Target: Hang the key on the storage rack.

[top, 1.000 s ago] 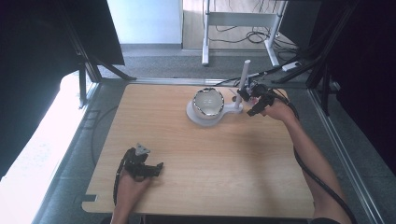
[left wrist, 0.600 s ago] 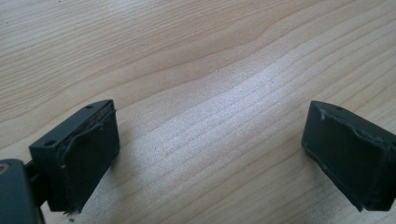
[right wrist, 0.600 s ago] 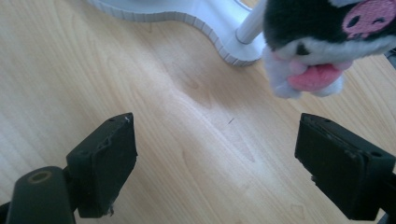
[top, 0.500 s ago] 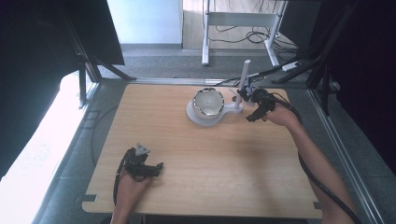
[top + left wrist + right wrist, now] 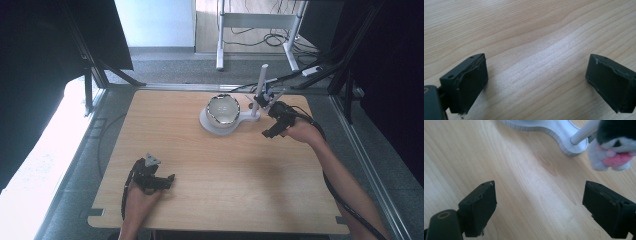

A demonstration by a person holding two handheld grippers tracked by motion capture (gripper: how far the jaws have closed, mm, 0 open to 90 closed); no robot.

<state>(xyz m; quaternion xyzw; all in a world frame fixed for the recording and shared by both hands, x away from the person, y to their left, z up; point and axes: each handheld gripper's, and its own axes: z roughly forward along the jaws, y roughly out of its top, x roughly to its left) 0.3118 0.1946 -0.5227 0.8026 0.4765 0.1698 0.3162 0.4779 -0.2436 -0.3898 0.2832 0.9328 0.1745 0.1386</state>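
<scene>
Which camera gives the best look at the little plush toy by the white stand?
The right gripper view: the plush toy appears close up, its black, white and pink fur clear, beside the white stand. In the high view it is a small dark shape by the stand's post. The left gripper view looks at bare table.

On the wooden table (image 5: 215,165) I count 1 white stand (image 5: 220,125), near the far edge, with 1 upright white post (image 5: 259,90) rising from it and 1 shiny bowl (image 5: 223,109) sitting on it. There is 1 plush toy (image 5: 611,147) just beside the post's foot. 2 grippers are out: the left gripper (image 5: 165,181) near the front edge, the right gripper (image 5: 268,134) by the stand.
</scene>
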